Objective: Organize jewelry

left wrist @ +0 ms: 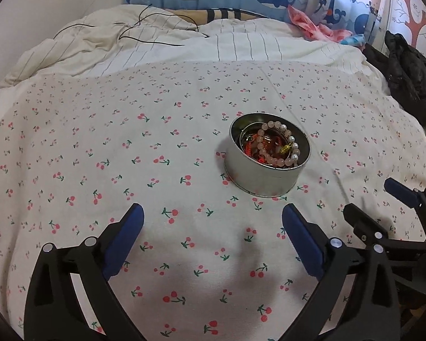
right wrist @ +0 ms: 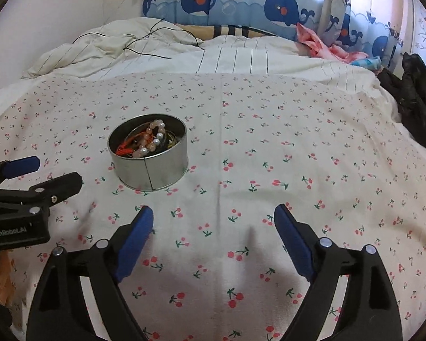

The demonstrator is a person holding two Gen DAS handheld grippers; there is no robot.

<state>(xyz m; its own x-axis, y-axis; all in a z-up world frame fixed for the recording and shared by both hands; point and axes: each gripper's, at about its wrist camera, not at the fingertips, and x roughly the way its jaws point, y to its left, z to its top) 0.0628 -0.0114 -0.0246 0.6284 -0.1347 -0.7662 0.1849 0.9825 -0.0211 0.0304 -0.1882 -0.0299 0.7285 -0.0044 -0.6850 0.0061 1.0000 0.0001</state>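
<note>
- Left gripper [left wrist: 213, 218]: jaws wide apart, holding nothing.
- Right gripper [right wrist: 213, 218]: jaws wide apart, holding nothing.
- Tin [left wrist: 265, 176] sits ahead of the left gripper, slightly right; ahead-left of the right one.
- Beads [left wrist: 281, 145] lie inside the tin.

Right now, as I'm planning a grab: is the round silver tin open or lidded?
Open: the round silver tin has no lid, and beaded bracelets show inside.

Tangled jewelry [left wrist: 269, 147] low in the tin [left wrist: 265, 182], pieces indistinguishable; black jacket [right wrist: 420, 96] cut by frame edge
</note>
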